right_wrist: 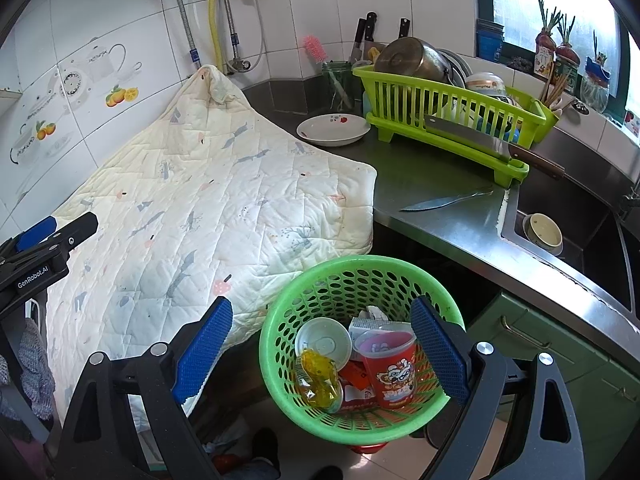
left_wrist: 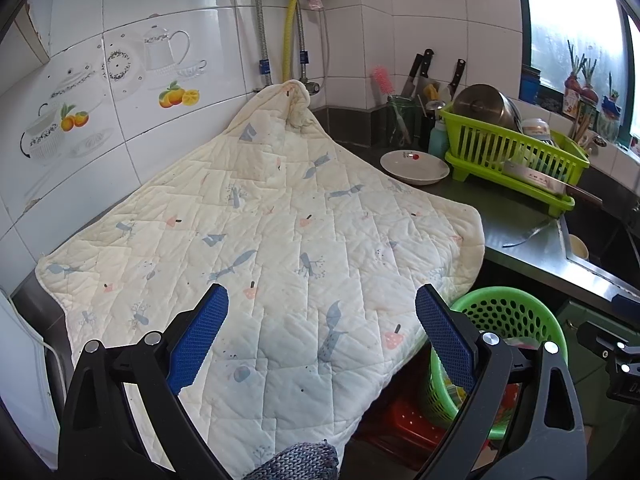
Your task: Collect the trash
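Trash fills the round green perforated plastic basket (right_wrist: 360, 360), which stands low beside the dark steel tabletop (right_wrist: 440, 208): a red printed paper cup (right_wrist: 390, 372), a white round lid (right_wrist: 323, 342), a yellow crumpled wrapper (right_wrist: 318, 376) and a torn white packet (right_wrist: 368, 322). The right gripper (right_wrist: 322, 354) hovers over the basket with its blue-padded fingers (right_wrist: 204, 354) spread wide, holding nothing. The left gripper (left_wrist: 322, 338), fingers likewise apart and empty, hangs above a cream quilted blanket (left_wrist: 260, 220) draped over the tabletop, near a white bowl (left_wrist: 414, 167) and a lime-green dish rack (left_wrist: 516, 152).
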A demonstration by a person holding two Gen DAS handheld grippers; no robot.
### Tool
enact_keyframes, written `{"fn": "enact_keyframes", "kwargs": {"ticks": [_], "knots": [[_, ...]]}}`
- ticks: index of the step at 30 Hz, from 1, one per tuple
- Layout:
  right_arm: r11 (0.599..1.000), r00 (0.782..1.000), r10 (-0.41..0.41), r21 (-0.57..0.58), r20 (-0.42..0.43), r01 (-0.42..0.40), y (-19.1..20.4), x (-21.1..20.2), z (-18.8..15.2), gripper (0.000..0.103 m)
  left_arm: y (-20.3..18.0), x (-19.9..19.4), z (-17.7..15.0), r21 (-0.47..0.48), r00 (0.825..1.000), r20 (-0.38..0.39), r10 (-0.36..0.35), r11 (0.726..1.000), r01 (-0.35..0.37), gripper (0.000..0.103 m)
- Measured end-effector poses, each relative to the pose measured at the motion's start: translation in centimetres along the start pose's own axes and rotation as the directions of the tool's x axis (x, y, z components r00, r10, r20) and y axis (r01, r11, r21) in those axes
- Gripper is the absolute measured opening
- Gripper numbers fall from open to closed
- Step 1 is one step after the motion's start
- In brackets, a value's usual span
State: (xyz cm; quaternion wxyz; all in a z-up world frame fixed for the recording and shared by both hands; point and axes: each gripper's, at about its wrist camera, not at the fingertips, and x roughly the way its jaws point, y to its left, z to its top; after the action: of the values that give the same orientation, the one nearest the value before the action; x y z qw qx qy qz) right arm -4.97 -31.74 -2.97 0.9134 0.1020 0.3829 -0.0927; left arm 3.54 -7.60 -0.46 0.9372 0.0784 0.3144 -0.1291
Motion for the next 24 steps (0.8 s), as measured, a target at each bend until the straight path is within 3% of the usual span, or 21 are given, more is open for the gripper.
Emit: {"fn": "enact_keyframes", "kwargs": {"ticks": [24], "knots": [[1.0,1.0,0.003,-0.003,0.002,-0.003,0.42,-0.13,-0.34,0.087,-0.52,-0.35,-0.11,0.02,1.0,0.027,0.007,1.0,-0.008,0.093]]}}
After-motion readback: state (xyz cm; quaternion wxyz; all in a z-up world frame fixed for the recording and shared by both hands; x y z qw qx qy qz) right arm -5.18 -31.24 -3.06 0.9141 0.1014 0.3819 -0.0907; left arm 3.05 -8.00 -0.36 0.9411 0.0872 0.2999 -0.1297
